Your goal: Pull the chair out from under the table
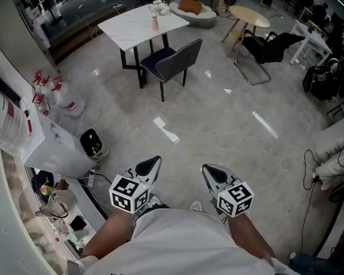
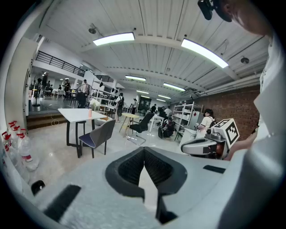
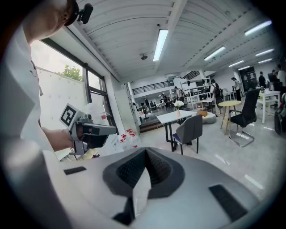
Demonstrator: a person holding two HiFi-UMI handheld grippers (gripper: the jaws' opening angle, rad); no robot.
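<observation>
1. Left tongs: held low at the near left, just in front of the person's body. Both tips are pressed together with nothing between them. Its marker cube sits at the rear, over the hand.
2. Right tongs: held level with the left pair, near it but apart, at the near right. The tips are likewise closed on nothing, and its cube faces up.
3. Chair: grey, with a dark seat. It stands far across the floor, well apart from both tongs. It is pushed in at the near right side of the counter, backrest toward the viewer. Both gripper views show it ahead, beyond the closed tips.
4. Counter: a white top on black legs, at the far left of centre.
5. Vase: pink, holding pale flowers. It stands upright on the counter near its far right corner.
6. Black chair: far right, clear of the counter.
7. Bottles: a cluster with red labels, on the floor at the left wall.
</observation>
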